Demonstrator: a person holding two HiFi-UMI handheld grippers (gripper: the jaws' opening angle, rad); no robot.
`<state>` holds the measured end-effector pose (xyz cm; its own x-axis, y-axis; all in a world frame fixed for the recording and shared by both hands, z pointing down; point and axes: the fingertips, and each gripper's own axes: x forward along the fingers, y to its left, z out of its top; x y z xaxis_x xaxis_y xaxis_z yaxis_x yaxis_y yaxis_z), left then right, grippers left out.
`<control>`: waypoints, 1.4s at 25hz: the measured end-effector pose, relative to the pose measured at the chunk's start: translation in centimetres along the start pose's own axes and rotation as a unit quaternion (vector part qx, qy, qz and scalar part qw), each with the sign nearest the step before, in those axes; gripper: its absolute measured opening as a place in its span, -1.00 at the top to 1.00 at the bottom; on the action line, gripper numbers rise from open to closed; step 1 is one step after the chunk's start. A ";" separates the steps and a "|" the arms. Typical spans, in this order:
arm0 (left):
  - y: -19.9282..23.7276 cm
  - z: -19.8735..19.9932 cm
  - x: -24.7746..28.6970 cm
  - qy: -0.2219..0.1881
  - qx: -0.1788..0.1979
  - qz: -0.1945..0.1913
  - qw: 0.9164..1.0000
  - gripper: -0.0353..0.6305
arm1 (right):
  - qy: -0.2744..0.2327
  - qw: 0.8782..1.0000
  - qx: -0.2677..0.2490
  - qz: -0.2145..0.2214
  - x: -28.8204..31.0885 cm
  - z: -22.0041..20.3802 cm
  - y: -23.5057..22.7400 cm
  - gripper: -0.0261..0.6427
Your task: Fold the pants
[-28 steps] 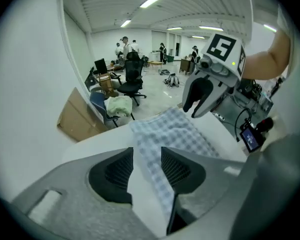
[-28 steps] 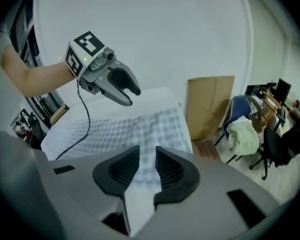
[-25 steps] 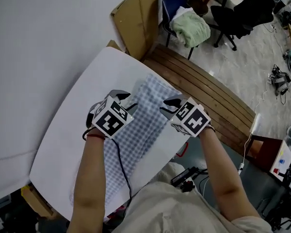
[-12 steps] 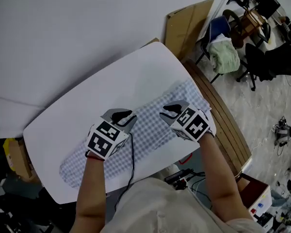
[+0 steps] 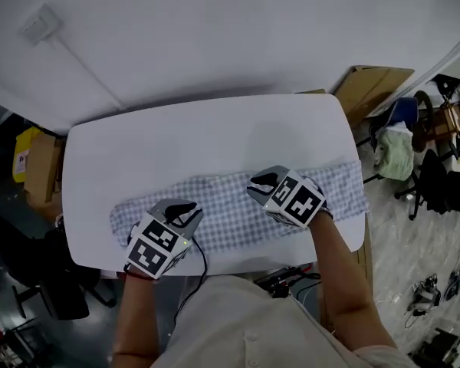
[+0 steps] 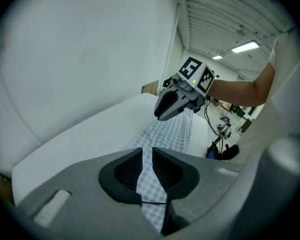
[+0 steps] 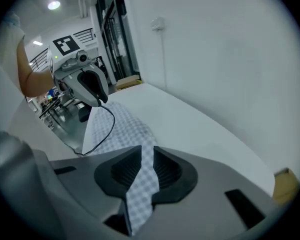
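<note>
The blue-and-white checked pants (image 5: 230, 205) lie as a long strip along the near side of the white table (image 5: 199, 136). My left gripper (image 5: 182, 208) sits over their left part and my right gripper (image 5: 262, 181) over the middle. In the left gripper view the jaws (image 6: 146, 171) have just been closing, and a fold of checked cloth (image 6: 172, 131) fills the narrow gap. The right gripper (image 6: 165, 109) hangs beyond. In the right gripper view the jaws (image 7: 147, 169) have also just been closing on a fold of the pants (image 7: 122, 126). The left gripper (image 7: 95, 94) shows farther along.
A white wall rises behind the table, with a socket (image 5: 38, 25). Cardboard boxes (image 5: 34, 175) stand at the left and a cardboard sheet (image 5: 372, 83) at the right. Chairs with a green cloth (image 5: 395, 152) are beyond the right end. A black cable (image 5: 195, 255) trails from the left gripper.
The head view has swung round, so the table now lies crosswise. Both grippers have moved with it along the pants, and their jaws have narrowed onto the cloth.
</note>
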<state>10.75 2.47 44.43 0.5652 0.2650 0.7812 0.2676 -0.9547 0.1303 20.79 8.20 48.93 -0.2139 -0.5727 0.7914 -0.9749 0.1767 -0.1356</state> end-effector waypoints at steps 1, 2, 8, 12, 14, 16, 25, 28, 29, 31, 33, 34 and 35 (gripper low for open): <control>0.3 -1.4 -1.1 0.002 -0.014 0.011 1.000 0.69 | 0.005 1.000 -0.018 0.013 0.9 1.1 1.0 0.67; 0.5 -2.8 -2.2 0.004 -0.027 0.021 0.999 0.69 | 0.009 0.999 -0.037 0.025 1.7 2.2 2.0 0.67; 1.6 -11.3 -7.5 0.003 -0.120 0.077 0.990 0.69 | 0.040 0.982 -0.152 0.100 7.8 8.5 8.2 0.67; 2.0 -15.9 -9.7 0.000 -0.171 0.105 0.980 0.69 | 0.060 0.967 -0.208 0.137 11.4 11.7 12.3 0.71; 2.5 -18.1 -10.6 -0.001 -0.194 0.123 0.973 0.69 | 0.068 0.958 -0.231 0.155 13.1 13.1 14.3 0.71; 3.1 -20.3 -11.2 -0.004 -0.217 0.144 0.965 0.69 | 0.076 0.948 -0.256 0.171 14.8 14.4 16.2 0.71; 6.4 -30.8 -13.2 -0.004 -0.335 0.216 0.917 0.68 | 0.134 0.872 -0.432 0.188 23.9 19.7 23.0 0.46; 8.2 -32.8 -12.9 -0.005 -0.350 0.218 0.911 0.56 | 0.157 0.819 -0.518 0.190 27.2 21.0 25.1 0.39; 8.7 -33.3 -12.7 -0.007 -0.356 0.217 0.909 0.50 | 0.166 0.798 -0.546 0.194 28.2 21.3 25.8 0.37; 9.8 -33.8 -12.1 -0.025 -0.371 0.211 0.904 0.40 | 0.185 0.757 -0.593 0.204 30.0 21.7 27.0 0.33; 10.7 -33.9 -11.5 -0.055 -0.397 0.199 0.895 0.39 | 0.205 0.725 -0.621 0.216 31.4 21.6 27.7 0.31; 11.1 -33.9 -11.3 -0.068 -0.408 0.193 0.890 0.39 | 0.215 0.714 -0.629 0.220 32.0 21.5 27.9 0.31; 11.5 -33.9 -11.1 -0.077 -0.416 0.189 0.886 0.39 | 0.225 0.705 -0.634 0.224 32.5 21.4 27.9 0.31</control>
<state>-18.89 -16.08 57.93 0.6083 -0.1406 0.7811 -0.5948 -0.7324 0.3314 -14.72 -22.62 58.13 -0.1627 0.0292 0.9862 0.0845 0.9963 -0.0155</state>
